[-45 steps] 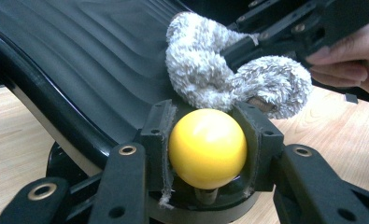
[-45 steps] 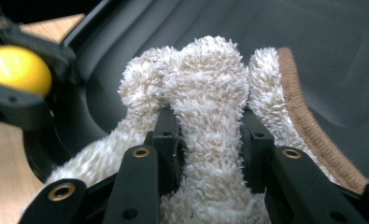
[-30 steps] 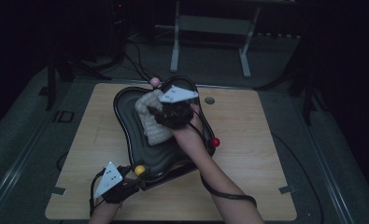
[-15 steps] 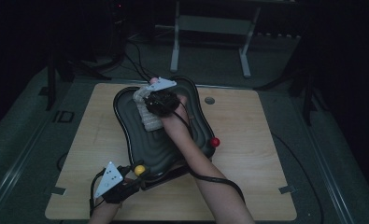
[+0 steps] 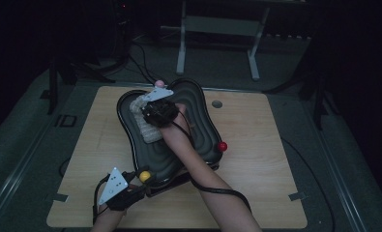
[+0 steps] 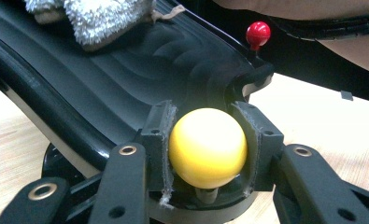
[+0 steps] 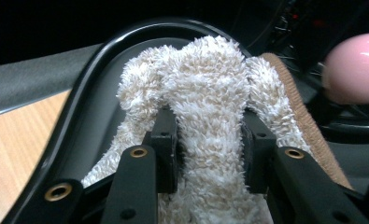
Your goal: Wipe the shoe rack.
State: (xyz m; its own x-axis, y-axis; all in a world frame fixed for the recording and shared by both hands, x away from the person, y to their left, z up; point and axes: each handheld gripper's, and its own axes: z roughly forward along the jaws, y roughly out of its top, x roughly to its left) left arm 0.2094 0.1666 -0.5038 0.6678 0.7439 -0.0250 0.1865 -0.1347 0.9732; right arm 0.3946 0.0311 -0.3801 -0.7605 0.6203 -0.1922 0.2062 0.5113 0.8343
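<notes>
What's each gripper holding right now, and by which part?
Left gripper clamps the yellow ball knob at the black tray's edge. Right gripper pinches a raised fold of the fluffy cloth lying in the tray.

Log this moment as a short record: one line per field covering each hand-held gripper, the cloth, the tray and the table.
left hand-held gripper: jaws clamped on the yellow ball knob at the near edge of the tray
right hand-held gripper: jaws pinch a bunched fold of the cloth
cloth: fluffy cream towel with a tan edge, lying inside the tray toward its far left part
tray: black, wavy-ribbed, curved rim, tilted on a base
other knobs: red knob at the tray's right edge, pink knob at its far edge
table: light wood
</notes>
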